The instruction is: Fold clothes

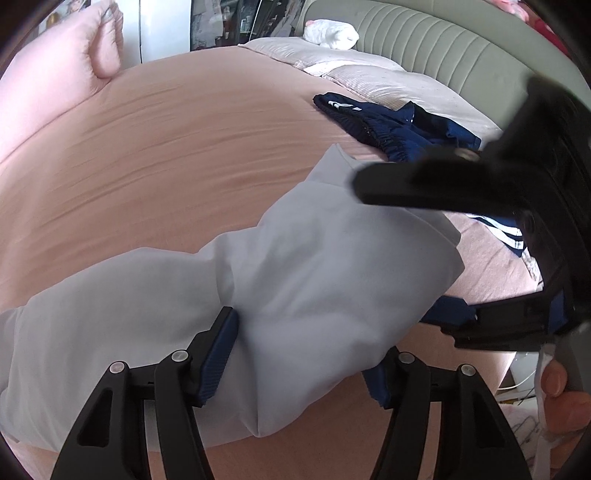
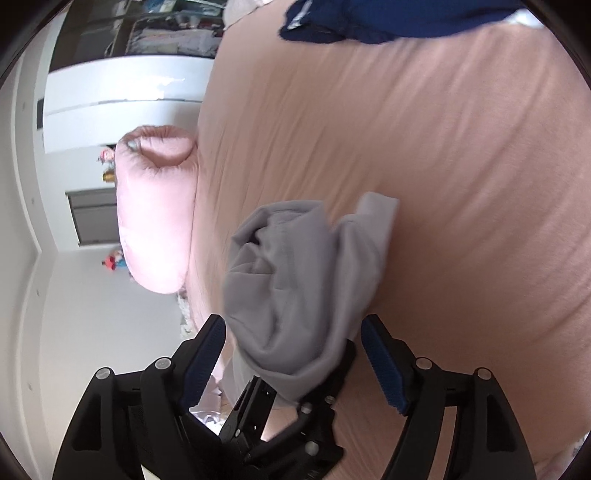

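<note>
**Grey garment draped across both grippers over the bed**

Nearest the left wrist camera, the left gripper (image 1: 301, 354) stands wide open, the pale grey garment (image 1: 295, 266) bunched between and over its fingers. Beside it, the right gripper (image 2: 293, 360) is likewise spread wide, cloth hanging between. Beyond lies the pink bedsheet (image 1: 166, 147), then navy clothes (image 1: 388, 129) near the pillows (image 1: 388, 83).

A pink sheet (image 1: 166, 147) covers the bed. A pink pillow (image 1: 62, 62) lies at its edge, a white plush (image 1: 330, 33) by the ribbed headboard (image 1: 424, 40).
</note>
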`<action>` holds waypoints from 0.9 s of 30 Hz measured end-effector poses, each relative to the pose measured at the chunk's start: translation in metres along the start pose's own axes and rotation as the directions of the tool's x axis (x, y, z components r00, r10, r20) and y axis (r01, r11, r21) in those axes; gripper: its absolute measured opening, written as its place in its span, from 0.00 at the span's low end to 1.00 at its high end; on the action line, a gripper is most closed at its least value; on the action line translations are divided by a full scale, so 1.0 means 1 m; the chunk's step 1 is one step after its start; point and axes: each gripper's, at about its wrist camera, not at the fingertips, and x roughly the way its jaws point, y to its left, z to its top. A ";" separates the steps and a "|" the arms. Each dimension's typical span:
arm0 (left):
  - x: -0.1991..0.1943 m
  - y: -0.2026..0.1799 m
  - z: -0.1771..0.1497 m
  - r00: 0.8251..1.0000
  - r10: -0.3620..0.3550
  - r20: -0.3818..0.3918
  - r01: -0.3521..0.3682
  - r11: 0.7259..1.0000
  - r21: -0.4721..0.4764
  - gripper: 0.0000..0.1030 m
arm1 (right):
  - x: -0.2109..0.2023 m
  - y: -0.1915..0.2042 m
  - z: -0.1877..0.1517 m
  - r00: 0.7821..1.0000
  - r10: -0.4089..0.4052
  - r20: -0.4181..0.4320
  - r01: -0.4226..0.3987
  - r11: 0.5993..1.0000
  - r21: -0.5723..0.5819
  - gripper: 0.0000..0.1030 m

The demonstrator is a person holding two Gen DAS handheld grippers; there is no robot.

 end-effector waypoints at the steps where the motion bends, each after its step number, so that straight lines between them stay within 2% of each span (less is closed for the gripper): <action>1: -0.001 0.001 -0.001 1.000 -0.004 0.001 0.004 1.000 -0.003 0.58 | 0.004 0.003 0.001 1.000 -0.021 -0.002 0.021 1.000 -0.011 0.74; 2: -0.002 0.003 -0.001 1.000 -0.020 0.000 0.020 1.000 -0.016 0.58 | 0.008 0.005 0.003 0.999 -0.039 -0.003 0.039 0.999 -0.020 0.74; 6: -0.008 0.014 0.000 0.997 -0.080 -0.003 0.080 0.995 -0.068 0.58 | 0.022 -0.005 0.011 1.000 -0.011 0.002 0.011 0.998 0.058 0.73; 7: -0.010 0.017 0.000 0.995 -0.095 -0.003 0.095 0.992 -0.081 0.58 | 0.023 -0.008 0.011 1.000 0.013 0.007 -0.014 0.998 0.066 0.65; 8: -0.011 0.019 0.000 0.994 -0.110 -0.003 0.109 0.990 -0.094 0.58 | 0.023 -0.006 0.011 1.000 0.012 0.017 -0.013 0.999 0.052 0.51; 9: -0.013 0.022 0.000 0.992 -0.127 -0.005 0.126 0.986 -0.108 0.58 | 0.023 -0.004 0.011 1.000 0.009 0.026 -0.010 0.999 0.038 0.47; 12: -0.020 0.031 0.000 0.986 -0.169 -0.011 0.166 0.976 -0.139 0.59 | 0.022 0.007 0.008 0.998 -0.034 0.043 0.035 0.999 -0.034 0.43; 15: -0.028 0.033 -0.001 0.988 -0.156 -0.016 0.153 0.980 -0.125 0.59 | 0.020 0.013 0.005 0.998 -0.038 0.056 0.042 0.996 -0.077 0.43; 18: -0.038 0.029 -0.002 0.995 -0.097 -0.010 0.096 0.992 -0.083 0.59 | 0.018 0.019 0.003 0.997 -0.041 0.065 0.049 0.992 -0.114 0.43; 23: -0.045 0.013 -0.003 0.998 0.048 -0.027 -0.047 0.998 0.046 0.59 | 0.010 0.025 -0.003 0.997 0.021 0.068 -0.011 0.989 -0.150 0.42; 25: -0.047 0.004 -0.007 0.990 0.139 -0.011 -0.136 0.983 0.123 0.59 | 0.010 0.029 -0.002 0.996 0.051 0.068 -0.040 0.987 -0.156 0.42; 27: -0.049 -0.007 -0.011 0.972 0.234 0.024 -0.234 0.951 0.203 0.59 | 0.009 0.031 -0.001 0.995 0.082 0.065 -0.071 0.985 -0.157 0.42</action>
